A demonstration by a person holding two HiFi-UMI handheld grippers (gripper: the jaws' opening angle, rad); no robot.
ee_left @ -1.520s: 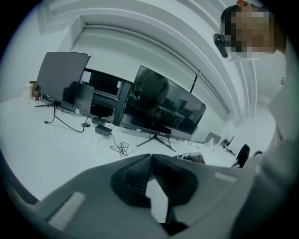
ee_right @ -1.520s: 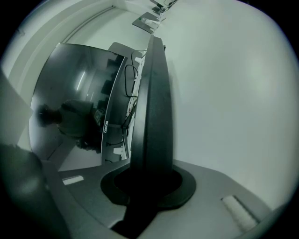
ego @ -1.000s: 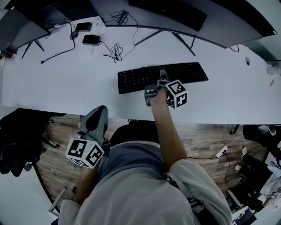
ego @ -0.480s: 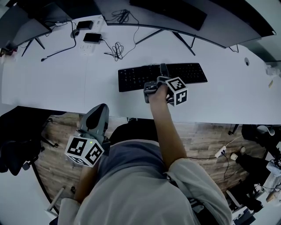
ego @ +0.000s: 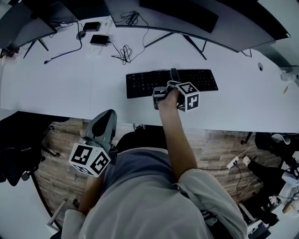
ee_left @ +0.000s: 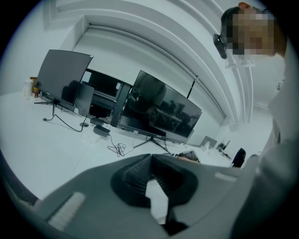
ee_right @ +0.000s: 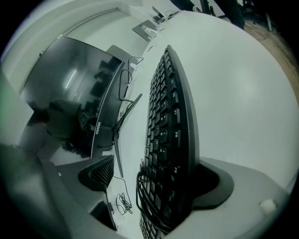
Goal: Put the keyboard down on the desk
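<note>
Right gripper view: the right tool [ee_right: 156, 179] has its jaws spread wide, having just been opening, with the near edge of the black keyboard [ee_right: 170, 112] between them. The ribbed pad on the key side stands clear of the keys. Whether the other jaw touches the keyboard's underside I cannot tell. In the head view the keyboard lies flat on the white worktop [ego: 56, 88], before a monitor [ego: 187, 14]. The left tool [ee_left: 150, 158], jaws closed together on nothing, hangs off the worktop's near edge above the wooden floor [ego: 60, 144].
</note>
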